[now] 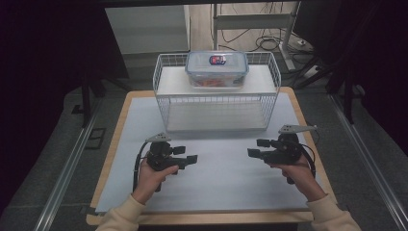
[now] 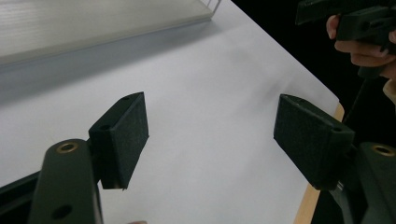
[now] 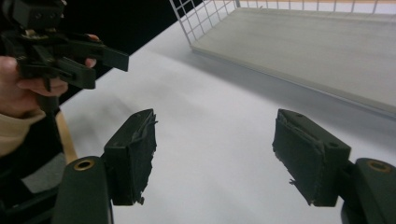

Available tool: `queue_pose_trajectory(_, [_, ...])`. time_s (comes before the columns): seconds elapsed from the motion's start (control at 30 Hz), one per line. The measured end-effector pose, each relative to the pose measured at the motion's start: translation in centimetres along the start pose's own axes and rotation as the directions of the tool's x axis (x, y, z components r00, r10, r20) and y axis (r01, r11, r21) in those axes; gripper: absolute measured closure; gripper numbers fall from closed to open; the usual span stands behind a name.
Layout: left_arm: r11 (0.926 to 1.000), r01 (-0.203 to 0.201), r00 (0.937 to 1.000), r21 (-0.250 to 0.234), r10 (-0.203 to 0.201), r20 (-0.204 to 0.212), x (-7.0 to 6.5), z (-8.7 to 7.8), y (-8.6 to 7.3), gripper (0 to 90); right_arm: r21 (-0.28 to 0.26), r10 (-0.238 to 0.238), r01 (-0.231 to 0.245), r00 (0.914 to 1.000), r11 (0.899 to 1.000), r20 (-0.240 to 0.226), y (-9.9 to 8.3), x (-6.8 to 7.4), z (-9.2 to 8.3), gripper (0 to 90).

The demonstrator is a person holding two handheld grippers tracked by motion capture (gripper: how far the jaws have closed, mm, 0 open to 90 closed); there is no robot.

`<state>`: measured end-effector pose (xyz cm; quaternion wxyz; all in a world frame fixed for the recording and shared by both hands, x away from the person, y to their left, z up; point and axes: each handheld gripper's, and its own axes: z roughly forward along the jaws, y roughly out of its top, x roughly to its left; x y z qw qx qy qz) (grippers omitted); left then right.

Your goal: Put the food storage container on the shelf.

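So I've got a tool in each hand, both low over the white sheet on the table; left tool and right tool point inward at each other across a bare stretch, well apart; the left tool's jaws are spread with nothing between them, just white sheet showing through the gap; same for the right tool, jaws apart and nothing pinched. Further back on the table there's a white wire basket lying on its side with the open face toward me; a clear lidded container with a blue-rimmed lid sits on top of it, something orange inside; well away from both tools.
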<state>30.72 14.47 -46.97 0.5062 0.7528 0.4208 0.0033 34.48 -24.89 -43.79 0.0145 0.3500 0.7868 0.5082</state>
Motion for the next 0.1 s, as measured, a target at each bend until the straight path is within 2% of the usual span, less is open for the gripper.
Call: queue_pose_trajectory(0.1, [0.9999,0.015,0.9998,-0.003,-0.015,0.013,0.09,0.03,-0.08,26.0,0.005,-0.015,0.015,0.9997,1.000,0.019,-0.20,0.08,-0.03,28.2])
